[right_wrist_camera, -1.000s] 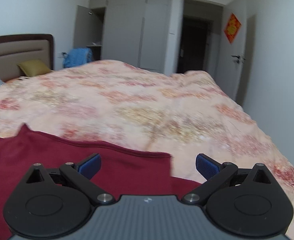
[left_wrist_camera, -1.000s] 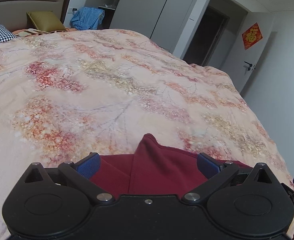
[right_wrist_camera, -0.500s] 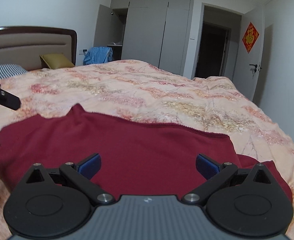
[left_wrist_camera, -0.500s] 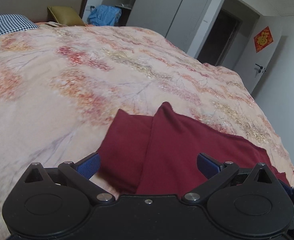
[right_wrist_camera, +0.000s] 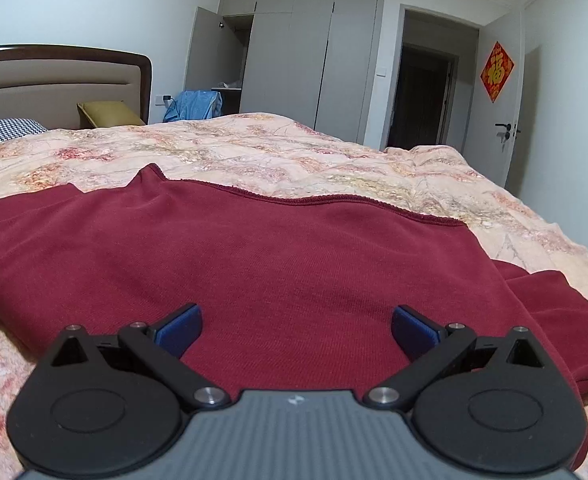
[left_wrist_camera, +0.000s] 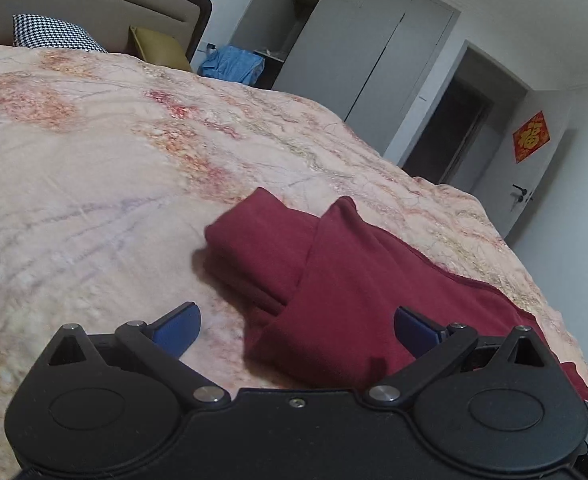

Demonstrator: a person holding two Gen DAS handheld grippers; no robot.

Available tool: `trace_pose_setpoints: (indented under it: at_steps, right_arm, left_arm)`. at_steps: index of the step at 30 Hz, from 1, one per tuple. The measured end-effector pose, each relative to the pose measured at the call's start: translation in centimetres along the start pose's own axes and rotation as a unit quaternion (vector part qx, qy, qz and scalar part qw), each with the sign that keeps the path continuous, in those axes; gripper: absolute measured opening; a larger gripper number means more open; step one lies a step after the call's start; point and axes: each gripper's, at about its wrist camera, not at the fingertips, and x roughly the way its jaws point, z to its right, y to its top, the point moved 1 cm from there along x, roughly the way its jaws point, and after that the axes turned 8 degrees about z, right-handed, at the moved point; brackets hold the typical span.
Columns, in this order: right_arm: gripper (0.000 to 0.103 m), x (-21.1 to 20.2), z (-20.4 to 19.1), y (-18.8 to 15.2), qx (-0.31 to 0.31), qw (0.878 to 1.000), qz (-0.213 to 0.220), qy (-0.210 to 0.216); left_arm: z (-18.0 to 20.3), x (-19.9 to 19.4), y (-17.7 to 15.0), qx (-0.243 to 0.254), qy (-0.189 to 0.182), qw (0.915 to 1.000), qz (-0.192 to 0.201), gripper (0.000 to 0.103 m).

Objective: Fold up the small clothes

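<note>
A dark red garment (left_wrist_camera: pixel 334 280) lies folded in layers on the floral bedspread (left_wrist_camera: pixel 93 160). In the left wrist view its left end is ahead and right of centre, one layer overlapping another. My left gripper (left_wrist_camera: pixel 296 326) is open and empty, just short of the garment's near corner. In the right wrist view the garment (right_wrist_camera: pixel 277 264) spreads wide across the bedspread (right_wrist_camera: pixel 334 160), its hem along the far edge. My right gripper (right_wrist_camera: pixel 296 326) is open and empty, above the garment's near part.
A headboard (right_wrist_camera: pixel 53 76), a houndstooth pillow (right_wrist_camera: pixel 5 130) and a mustard cushion (right_wrist_camera: pixel 109 114) are at the bed's far end. Blue clothing (right_wrist_camera: pixel 195 104) lies by grey wardrobes (right_wrist_camera: pixel 314 60). An open doorway (right_wrist_camera: pixel 422 96) and a door with a red decoration (right_wrist_camera: pixel 496 70) are at right.
Both grippers have drawn back from the garment, so more of it shows. The left gripper has shifted left, off the cloth. Both stayed open.
</note>
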Motion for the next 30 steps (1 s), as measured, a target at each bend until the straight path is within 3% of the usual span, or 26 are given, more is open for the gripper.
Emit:
trace_pose_setpoints:
  at_steps: [5,18,30]
  right_arm:
    - [0.103,-0.1,0.3,-0.1,0.009,1.000,0.001,0.004]
    - [0.103,-0.3,0.6,-0.3,0.020,1.000,0.009,0.009]
    - [0.103,-0.4,0.6,-0.4,0.022,1.000,0.011,0.011]
  left_arm:
    - [0.1,0.2,-2.1,0.037,0.003,0.9991,0.019,0.102]
    - [0.6,0.0,-3.5,0.088,0.009,0.9952,0.041,0.102]
    - [0.2,-0.4,-3.7,0.085,0.003,0.9953,0.046,0.102]
